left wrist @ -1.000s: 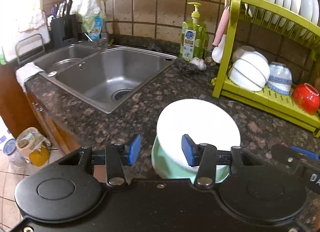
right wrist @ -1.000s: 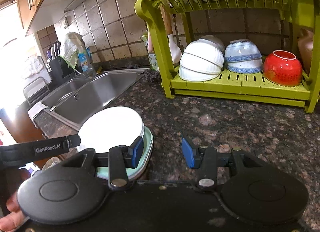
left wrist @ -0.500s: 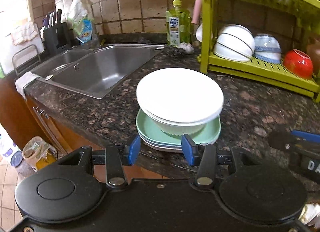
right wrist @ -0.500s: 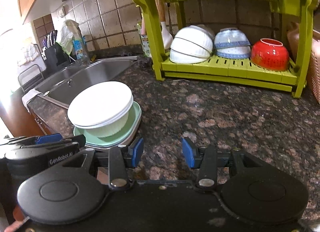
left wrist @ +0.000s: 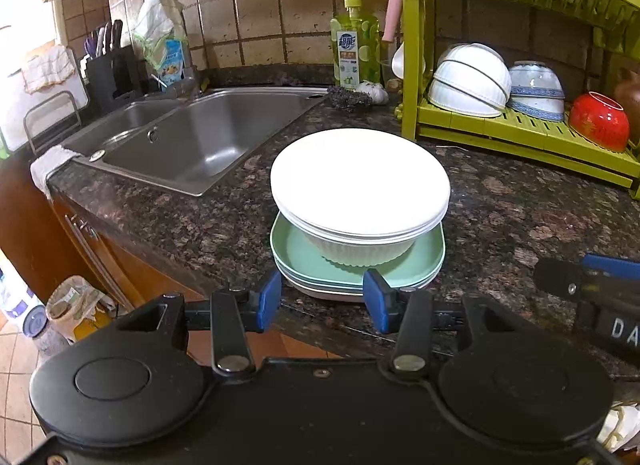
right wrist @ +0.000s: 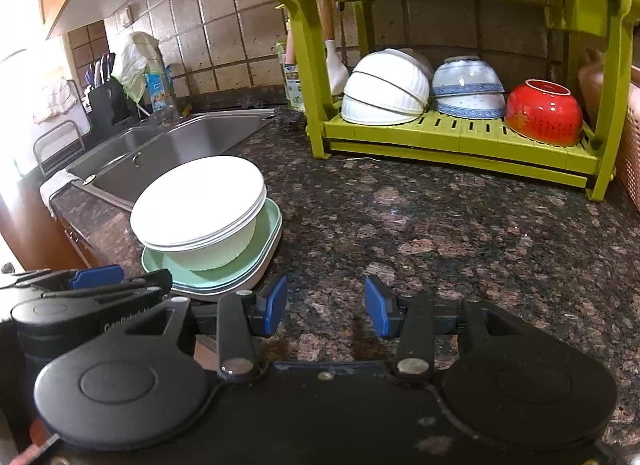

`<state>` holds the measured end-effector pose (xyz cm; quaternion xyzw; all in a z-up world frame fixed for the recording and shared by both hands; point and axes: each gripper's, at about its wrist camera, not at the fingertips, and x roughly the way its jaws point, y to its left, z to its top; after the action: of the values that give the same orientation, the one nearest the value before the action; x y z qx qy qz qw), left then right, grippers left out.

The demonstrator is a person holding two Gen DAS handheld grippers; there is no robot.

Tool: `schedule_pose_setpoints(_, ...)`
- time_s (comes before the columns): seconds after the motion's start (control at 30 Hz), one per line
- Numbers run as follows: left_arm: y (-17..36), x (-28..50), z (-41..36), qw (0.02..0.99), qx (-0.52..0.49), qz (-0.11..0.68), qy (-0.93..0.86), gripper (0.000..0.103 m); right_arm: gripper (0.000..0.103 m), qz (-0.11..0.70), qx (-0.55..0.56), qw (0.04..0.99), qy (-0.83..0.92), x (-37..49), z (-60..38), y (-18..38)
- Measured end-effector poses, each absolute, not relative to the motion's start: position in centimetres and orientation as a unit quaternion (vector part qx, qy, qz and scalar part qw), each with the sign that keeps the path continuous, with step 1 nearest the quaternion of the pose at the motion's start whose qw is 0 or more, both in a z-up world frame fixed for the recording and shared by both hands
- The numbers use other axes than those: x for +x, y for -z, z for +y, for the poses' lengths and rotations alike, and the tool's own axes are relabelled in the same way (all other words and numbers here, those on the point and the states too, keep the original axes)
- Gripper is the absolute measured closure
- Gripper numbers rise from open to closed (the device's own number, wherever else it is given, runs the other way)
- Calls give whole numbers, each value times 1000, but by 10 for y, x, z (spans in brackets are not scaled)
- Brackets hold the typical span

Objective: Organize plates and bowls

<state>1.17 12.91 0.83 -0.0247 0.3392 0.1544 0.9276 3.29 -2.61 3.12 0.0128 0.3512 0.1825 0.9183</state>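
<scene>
Sitting near the tabletop (left wrist: 520,205) edge beside the sink (left wrist: 200,141), a pile is waiting: white plates (left wrist: 360,181) are resting on a ribbed white bowl (left wrist: 356,251), itself on green plates (left wrist: 420,261). Both the left tool (left wrist: 322,301) and the right tool (right wrist: 325,305) are hovering wide open and gripping nothing. White, blue-patterned and red bowls (right wrist: 544,113) are already filling the green rack (right wrist: 460,133), so sorting looks partly done; this mixed pile seems to be what is left.
</scene>
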Motion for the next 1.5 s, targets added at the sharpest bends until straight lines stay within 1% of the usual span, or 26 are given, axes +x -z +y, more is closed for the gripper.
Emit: schedule_pose_setpoints(1.5, -4, 17, 131, 921, -26, 358, -150, 49, 57, 368, 8, 909, -196, 38, -17, -26)
